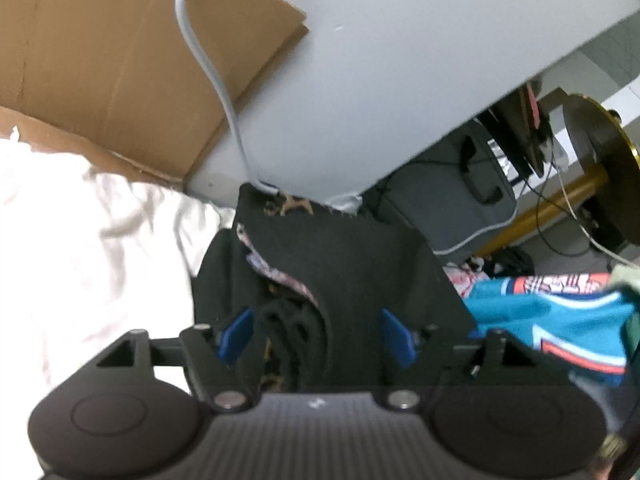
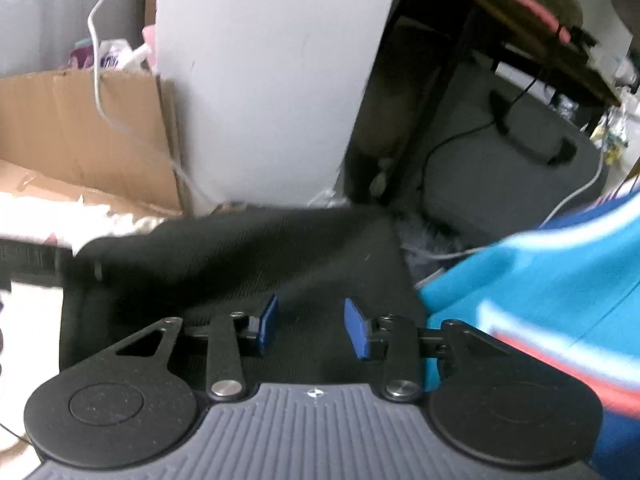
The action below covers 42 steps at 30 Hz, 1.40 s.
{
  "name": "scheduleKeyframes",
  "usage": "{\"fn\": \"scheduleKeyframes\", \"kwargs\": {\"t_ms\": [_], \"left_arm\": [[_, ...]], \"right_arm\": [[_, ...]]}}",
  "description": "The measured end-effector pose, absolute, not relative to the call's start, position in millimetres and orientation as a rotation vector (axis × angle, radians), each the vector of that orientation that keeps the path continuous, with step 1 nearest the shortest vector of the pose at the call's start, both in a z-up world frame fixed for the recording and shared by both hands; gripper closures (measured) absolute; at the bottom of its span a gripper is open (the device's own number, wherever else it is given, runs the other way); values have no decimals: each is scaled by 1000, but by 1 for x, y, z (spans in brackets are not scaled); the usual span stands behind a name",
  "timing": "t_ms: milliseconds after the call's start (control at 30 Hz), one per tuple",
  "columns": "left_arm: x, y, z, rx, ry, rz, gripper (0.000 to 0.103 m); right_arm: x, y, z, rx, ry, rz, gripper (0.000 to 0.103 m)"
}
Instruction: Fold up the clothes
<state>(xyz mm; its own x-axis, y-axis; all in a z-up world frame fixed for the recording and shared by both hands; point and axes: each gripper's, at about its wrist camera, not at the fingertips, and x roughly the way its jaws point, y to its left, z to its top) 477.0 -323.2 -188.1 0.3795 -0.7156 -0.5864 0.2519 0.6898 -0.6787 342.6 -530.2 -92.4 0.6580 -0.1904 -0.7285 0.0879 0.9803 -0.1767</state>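
The black garment [image 1: 344,264] lies in a folded heap right under both my tools, on pale bedding [image 1: 80,248], with a cardboard box [image 1: 104,64] beyond on the far left and a white panel [image 1: 400,60] standing behind it. My left gripper [image 1: 318,334] stands wide, its blue pads clear of the cloth on either side of a bunched ridge of black fabric, where a patterned lining [image 1: 276,272] peeks out of the fold; nothing is pinched. My right gripper [image 2: 314,328] is about half open above the flat, ribbed upper surface of the same black garment [image 2: 240,252], pads apart and gripping nothing. To the right a teal jersey [image 2: 540,280] with orange and white stripes lies just beside the black one, its edge close to my right fingers. I judge the black piece to be a soft knit, light, limp and fairly thick, not slippery, so it should drape and sag as soon as it is lifted and the layers may slide apart. I would take hold at an edge or corner, pinching all layers of the fold together, not the middle ridge, where only the top layer would come up. The far right corner [image 2: 384,216] looks the cleanest to grab, though blur hides the hem there.
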Motion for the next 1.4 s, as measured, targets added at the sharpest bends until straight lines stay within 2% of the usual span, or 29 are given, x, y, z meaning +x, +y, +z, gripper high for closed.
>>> {"fn": "scheduleKeyframes", "kwargs": {"t_ms": [100, 167, 233, 300, 333, 367, 500, 900, 1133, 1400], "left_arm": [[492, -331, -200, -608, 1064, -649, 29], [499, -335, -209, -647, 1083, -643, 36], [504, -335, -210, -659, 1067, -646, 54], [506, -335, -202, -619, 1017, -656, 66], [507, -335, -195, -580, 980, -655, 80], [508, -333, -187, -546, 945, -644, 84], [512, -319, -167, -484, 873, -577, 88], [473, -329, -133, -340, 823, -758, 87], [456, -347, -160, -202, 862, -784, 88], [459, -347, -194, -166, 886, -695, 92]], "right_arm": [[341, -532, -110, -79, 838, -164, 59], [343, -532, -121, -59, 849, -166, 59], [343, -531, -134, -39, 860, -168, 59], [342, -530, -144, -34, 863, -167, 60], [342, -531, -149, -35, 862, -164, 60], [341, -531, -152, -36, 860, -162, 60], [343, -538, -155, -18, 864, -178, 60], [323, -534, -137, -3, 750, -198, 60], [341, -547, -137, -6, 694, -233, 60], [372, -561, -164, -22, 773, -273, 61]]}}
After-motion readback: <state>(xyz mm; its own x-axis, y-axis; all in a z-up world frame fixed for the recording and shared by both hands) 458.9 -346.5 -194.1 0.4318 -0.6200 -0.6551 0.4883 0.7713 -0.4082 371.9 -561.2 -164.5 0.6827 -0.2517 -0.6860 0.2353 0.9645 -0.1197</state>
